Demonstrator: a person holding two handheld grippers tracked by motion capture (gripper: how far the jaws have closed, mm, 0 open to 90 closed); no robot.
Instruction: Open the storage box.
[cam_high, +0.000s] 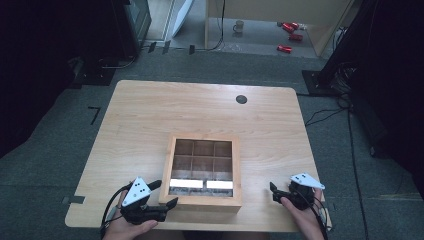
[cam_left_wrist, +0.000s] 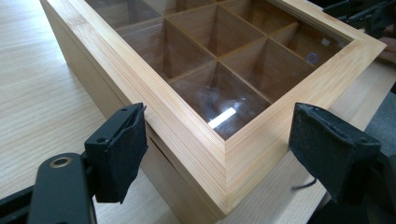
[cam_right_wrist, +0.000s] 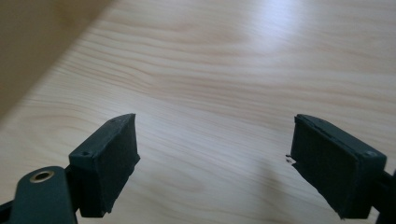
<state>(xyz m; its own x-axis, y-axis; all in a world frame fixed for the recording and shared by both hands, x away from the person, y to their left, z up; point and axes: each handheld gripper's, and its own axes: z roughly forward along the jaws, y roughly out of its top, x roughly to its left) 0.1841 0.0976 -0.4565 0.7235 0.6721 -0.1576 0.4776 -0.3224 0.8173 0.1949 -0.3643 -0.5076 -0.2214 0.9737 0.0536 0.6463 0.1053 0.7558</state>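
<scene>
Wide-open left tongs (cam_left_wrist: 217, 154) astride wooden box (cam_left_wrist: 196, 135) corner, box's far edge cut off; right tongs (cam_right_wrist: 215, 163) wide, empty.

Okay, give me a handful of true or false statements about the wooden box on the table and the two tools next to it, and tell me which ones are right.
1. The wooden box has a clear lid over nine compartments. True.
2. The compartments hold tea bags. False: they look empty.
3. The left tool has its jaws open at the box's near left corner. True: the corner sits between them, and neither pad is pressing on it.
4. The right tool is shut on the box's right wall. False: its jaws stand open over the bare table, apart from the box.
5. The box lies on the floor. False: it sits on the table, near the person's edge.
</scene>
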